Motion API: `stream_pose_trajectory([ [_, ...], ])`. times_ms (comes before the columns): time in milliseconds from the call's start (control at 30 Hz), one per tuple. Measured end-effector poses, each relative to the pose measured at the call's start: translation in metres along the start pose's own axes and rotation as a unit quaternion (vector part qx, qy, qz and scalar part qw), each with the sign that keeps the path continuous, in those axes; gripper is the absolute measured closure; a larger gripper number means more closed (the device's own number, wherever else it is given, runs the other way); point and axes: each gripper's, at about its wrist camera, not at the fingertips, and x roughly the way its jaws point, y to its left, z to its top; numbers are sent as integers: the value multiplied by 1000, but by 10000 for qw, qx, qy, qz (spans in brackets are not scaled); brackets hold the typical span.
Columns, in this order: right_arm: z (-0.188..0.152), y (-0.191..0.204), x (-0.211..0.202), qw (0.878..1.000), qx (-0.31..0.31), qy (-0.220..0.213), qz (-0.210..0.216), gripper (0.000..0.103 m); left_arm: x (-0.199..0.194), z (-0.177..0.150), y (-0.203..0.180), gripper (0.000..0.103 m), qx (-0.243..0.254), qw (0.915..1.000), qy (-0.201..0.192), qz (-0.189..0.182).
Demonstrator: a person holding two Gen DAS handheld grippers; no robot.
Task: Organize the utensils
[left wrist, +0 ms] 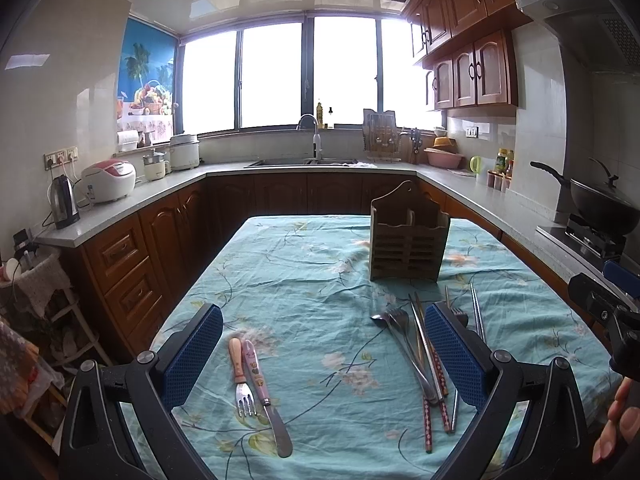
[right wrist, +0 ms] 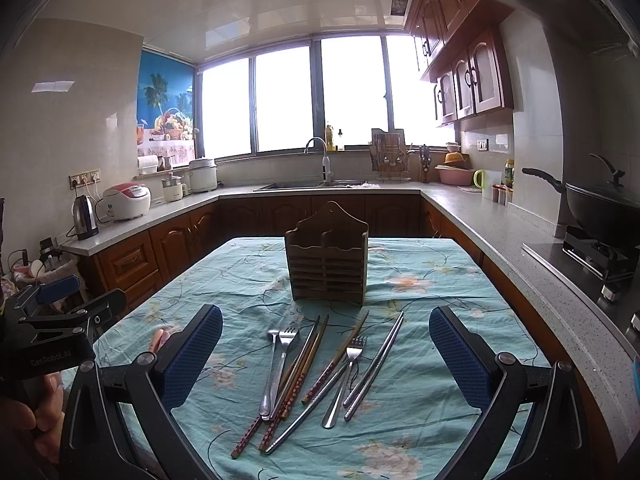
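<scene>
Both tools are spread wide and hold nothing. The left tool [left wrist: 324, 328] hovers over the near-left part of the worktop [left wrist: 312, 264], which is covered by a floral cloth; between its fingers lie a small fork [left wrist: 242, 380] with a wooden handle and a butter knife [left wrist: 266, 396] with a pink handle, side by side, working ends toward the near edge, handles pointing away. The right tool [right wrist: 326, 330] hovers above the larger heap: a spoon [right wrist: 270, 372], two metal forks [right wrist: 285, 360], patterned chopsticks [right wrist: 296, 380] and steel chopsticks [right wrist: 374, 364], loosely fanned, long axes running roughly from near edge to far edge. The wooden utensil holder [right wrist: 326, 260] stands upright near the middle of the worktop, just beyond the heap's far ends and seemingly empty. Judgement: nothing is sorted yet. The heap lies straight ahead of the right tool, so the right hand is nearer to it; the fork and knife pair belongs to the left. Any pinch should close across a handle's width.
</scene>
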Motion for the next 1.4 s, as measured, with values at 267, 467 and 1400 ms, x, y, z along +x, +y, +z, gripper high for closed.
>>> stream_pose_trajectory([
  [267, 1, -3, 3, 10000, 37, 44, 4, 0, 13, 2, 2, 1, -54, 9998, 185, -65],
  [467, -1, -9, 14, 9998, 121, 182, 34, 0, 38, 5, 12, 2, -294, 9969, 661, -303],
  [1400, -36, -103, 178, 9687, 1288, 2113, -204, 72, 243, 21, -26, 55, -83, 9631, 2506, -983],
])
